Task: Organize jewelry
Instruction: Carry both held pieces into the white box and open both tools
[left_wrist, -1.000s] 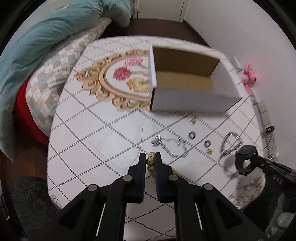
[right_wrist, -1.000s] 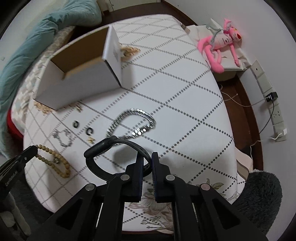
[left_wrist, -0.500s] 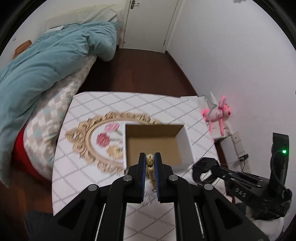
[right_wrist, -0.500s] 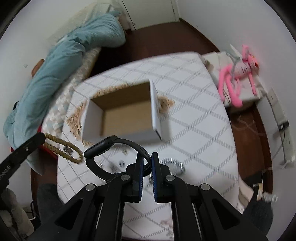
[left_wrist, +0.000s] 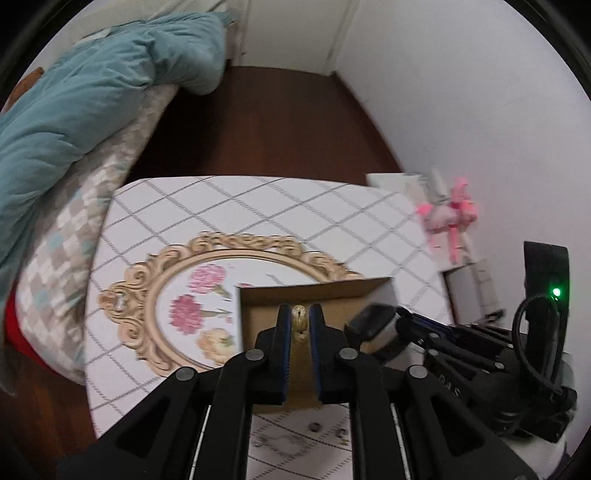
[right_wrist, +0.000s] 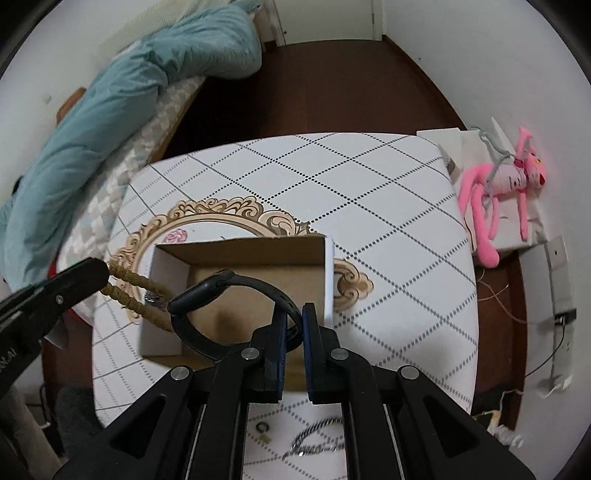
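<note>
Both catches carried over the box for dropping in.

The open box (right_wrist: 328, 273) sits on the table (right_wrist: 388, 229) as the collecting place; the right gripper (right_wrist: 294, 328), clamped on the watch (right_wrist: 221, 284), and the left gripper (left_wrist: 298, 325), pinching the beads (left_wrist: 299, 318), hang above it, while rings (right_wrist: 263, 427) and a chain (right_wrist: 314, 439) wait on the table.

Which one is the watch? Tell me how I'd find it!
Look at the white table with the diamond lines, then the open cardboard box on it. Above the box, the right hand-held gripper pinches a black watch by its strap. It is a smooth dark loop, unlike the brown bead bracelet beside it.
</note>
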